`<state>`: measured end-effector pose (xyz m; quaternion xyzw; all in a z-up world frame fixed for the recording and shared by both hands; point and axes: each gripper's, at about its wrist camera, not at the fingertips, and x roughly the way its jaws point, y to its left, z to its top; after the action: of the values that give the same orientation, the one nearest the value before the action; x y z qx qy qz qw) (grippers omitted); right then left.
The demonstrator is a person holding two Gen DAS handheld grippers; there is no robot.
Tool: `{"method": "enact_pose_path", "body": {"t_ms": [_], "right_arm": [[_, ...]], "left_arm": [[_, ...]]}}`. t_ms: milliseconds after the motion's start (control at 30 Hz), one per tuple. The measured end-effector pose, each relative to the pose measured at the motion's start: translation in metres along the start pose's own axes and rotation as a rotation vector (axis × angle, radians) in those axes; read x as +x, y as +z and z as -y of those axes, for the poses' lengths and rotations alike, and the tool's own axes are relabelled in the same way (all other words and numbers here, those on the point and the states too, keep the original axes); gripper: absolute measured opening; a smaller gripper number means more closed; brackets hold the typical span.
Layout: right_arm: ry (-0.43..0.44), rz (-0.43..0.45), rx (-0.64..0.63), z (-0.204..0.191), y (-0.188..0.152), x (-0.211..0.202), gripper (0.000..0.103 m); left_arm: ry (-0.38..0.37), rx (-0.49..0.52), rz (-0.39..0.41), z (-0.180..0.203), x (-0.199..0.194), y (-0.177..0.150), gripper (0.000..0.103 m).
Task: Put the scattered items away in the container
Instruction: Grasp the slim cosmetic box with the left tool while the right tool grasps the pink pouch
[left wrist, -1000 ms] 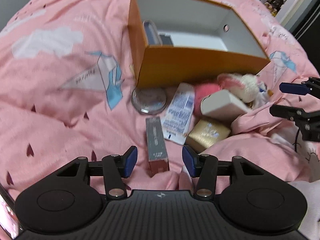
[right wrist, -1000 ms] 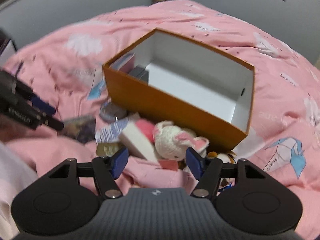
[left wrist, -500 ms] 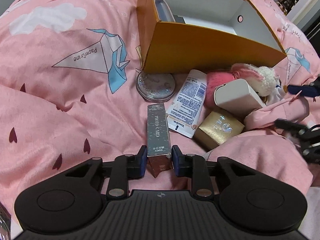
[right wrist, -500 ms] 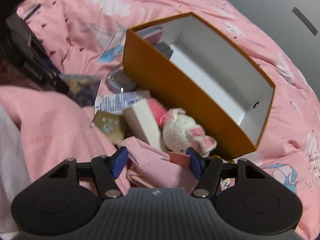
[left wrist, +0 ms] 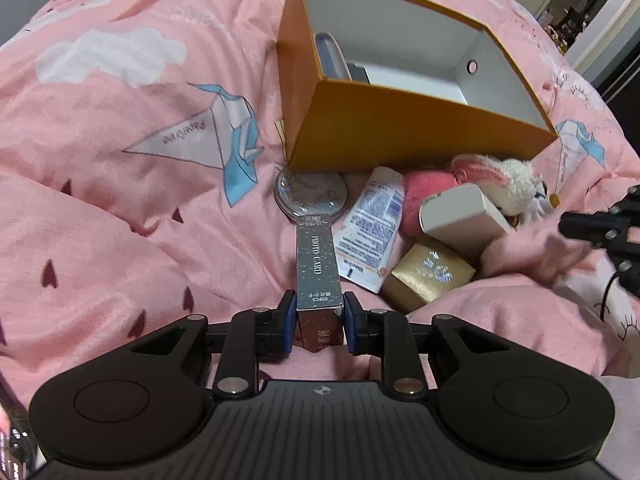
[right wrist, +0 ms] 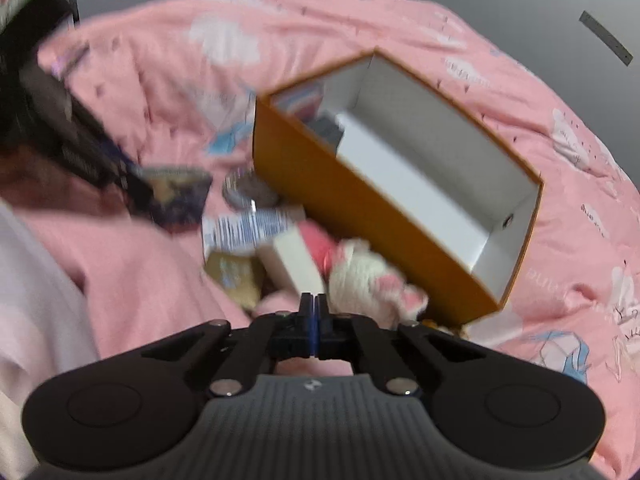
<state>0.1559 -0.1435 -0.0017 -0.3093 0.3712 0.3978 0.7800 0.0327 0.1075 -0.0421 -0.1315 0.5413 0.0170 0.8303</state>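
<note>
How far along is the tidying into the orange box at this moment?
Early. The orange box holds only a couple of items at its left end; what they are is unclear. In hand: the left tongs are shut on the photo card box. The right tongs are shut with nothing visible between them. Left on the bedspread: round compact, tube, gold box, white box, plush toy.

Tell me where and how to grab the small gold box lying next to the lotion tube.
Probably best to take the gold box across its two long side faces, coming down from above. It lies flat on the blanket with its top bare, but the white box leans close behind it and the lotion tube crowds its left corner, so a side approach looks blocked.
</note>
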Motion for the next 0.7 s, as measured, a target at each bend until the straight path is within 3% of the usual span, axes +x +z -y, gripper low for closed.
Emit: {"method": "enact_pose_path", "body": {"t_ms": [133,300,467,700], "right_arm": [[-0.003,0.027,-0.014,0.002,0.012,-0.007,0.0],[0.048,-0.045,-0.092,-0.013,0.017,0.011,0.01],[0.071,-0.144,-0.23,-0.031,0.016,0.034,0.033],[0.073,-0.23,-0.381,-0.042,0.013,0.054,0.036]], "left_arm": [[0.006,-0.008,0.023,-0.004,-0.008,0.001,0.027],[0.011,0.035,0.041,0.0,-0.02,-0.001,0.027],[0.016,0.123,0.026,0.008,-0.025,-0.001,0.027],[-0.01,0.073,-0.012,0.001,-0.007,0.002,0.027]]}}
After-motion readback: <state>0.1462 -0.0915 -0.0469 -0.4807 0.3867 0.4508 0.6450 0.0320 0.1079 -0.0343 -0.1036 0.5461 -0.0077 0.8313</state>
